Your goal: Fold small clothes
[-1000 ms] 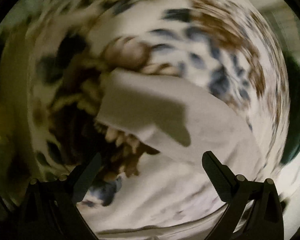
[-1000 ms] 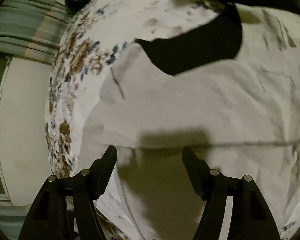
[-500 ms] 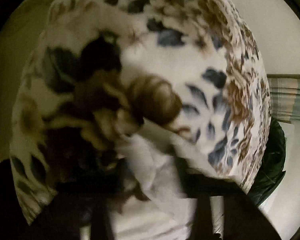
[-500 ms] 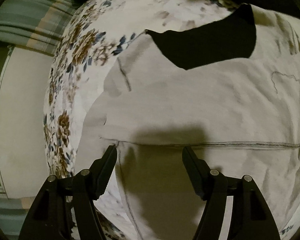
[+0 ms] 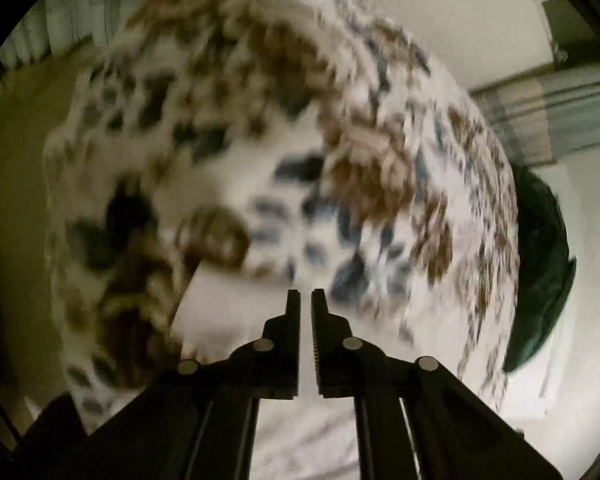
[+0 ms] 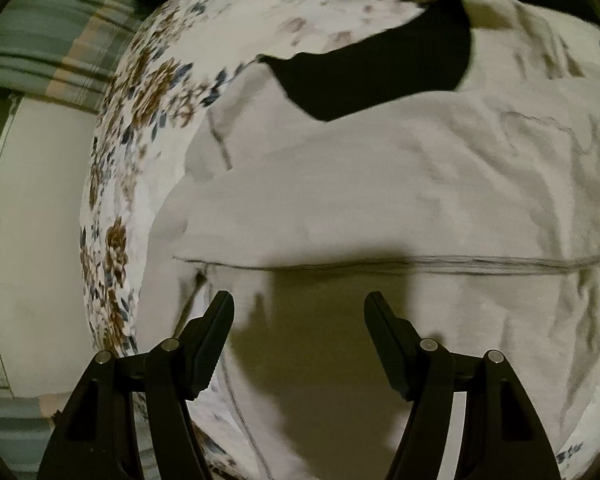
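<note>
Bedding printed with brown and blue flowers, the floral bedspread (image 6: 140,92), served as the work surface, and the pale shirt (image 6: 380,200) lay spread across it. A black panel (image 6: 380,76) of cloth sat at the shirt's far edge. One layer was already laid over another, its stitched hem (image 6: 380,266) running straight across the near part. The fabric beyond that hem was rumpled toward the right.

The right tool (image 6: 299,298) hovered over the near part of the shirt, just this side of the hem. Its jaws were well apart, with nothing between them.

The left wrist view was badly smeared. The left tool (image 5: 306,292) pointed down at the bedspread, its jaws all but together and just starting to part. An edge of the pale shirt (image 5: 228,304) ran right up to its tips. A thin fold appeared pinched there, though the blur left that uncertain.

Judging by this, the step in hand was a side fold, with the left tool carrying an edge or sleeve inward. Next, that edge needed laying flat over the body before release. The right tool could then pin or smooth the layers so the hem stayed straight.

Off the bed, a dark green bundle (image 5: 540,260) lay beside the mattress, and striped curtains (image 6: 40,56) hung behind.
</note>
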The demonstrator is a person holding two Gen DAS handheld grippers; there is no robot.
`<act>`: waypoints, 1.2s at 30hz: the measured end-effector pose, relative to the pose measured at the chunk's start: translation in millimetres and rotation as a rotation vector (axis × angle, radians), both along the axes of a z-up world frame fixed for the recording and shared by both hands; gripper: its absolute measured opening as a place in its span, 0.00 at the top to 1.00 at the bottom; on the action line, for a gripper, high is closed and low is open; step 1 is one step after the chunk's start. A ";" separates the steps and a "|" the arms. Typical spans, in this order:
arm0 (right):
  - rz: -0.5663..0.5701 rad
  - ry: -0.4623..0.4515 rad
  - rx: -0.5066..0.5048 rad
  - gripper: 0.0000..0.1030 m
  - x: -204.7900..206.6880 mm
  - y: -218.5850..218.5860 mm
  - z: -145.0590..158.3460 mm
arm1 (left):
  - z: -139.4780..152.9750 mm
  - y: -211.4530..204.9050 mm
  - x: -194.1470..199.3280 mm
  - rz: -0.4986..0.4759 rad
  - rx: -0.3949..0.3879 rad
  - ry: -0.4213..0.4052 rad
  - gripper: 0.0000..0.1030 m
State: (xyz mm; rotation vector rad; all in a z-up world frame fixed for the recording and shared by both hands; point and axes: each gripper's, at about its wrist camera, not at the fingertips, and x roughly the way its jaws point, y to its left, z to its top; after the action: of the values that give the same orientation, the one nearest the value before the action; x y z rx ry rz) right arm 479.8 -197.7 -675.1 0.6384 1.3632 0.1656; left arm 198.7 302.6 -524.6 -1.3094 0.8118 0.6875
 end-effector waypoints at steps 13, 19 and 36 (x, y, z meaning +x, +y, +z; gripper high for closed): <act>0.019 -0.012 -0.011 0.32 -19.4 -22.3 5.3 | -75.7 -10.2 -10.4 0.266 -0.064 -0.033 0.95; 0.004 -0.014 -0.036 0.32 -30.8 -32.4 3.9 | -22.9 6.2 27.9 0.160 0.174 -0.059 0.95; -0.247 -0.018 -0.111 0.32 -68.6 -151.1 8.7 | 160.1 -283.7 203.2 -0.831 0.583 -0.399 0.95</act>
State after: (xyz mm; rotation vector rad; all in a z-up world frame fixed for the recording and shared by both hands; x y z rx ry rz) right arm 411.2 -348.8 -666.3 0.7042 1.2555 -0.1024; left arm 401.9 18.9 -364.5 -0.4672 0.6706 -0.0263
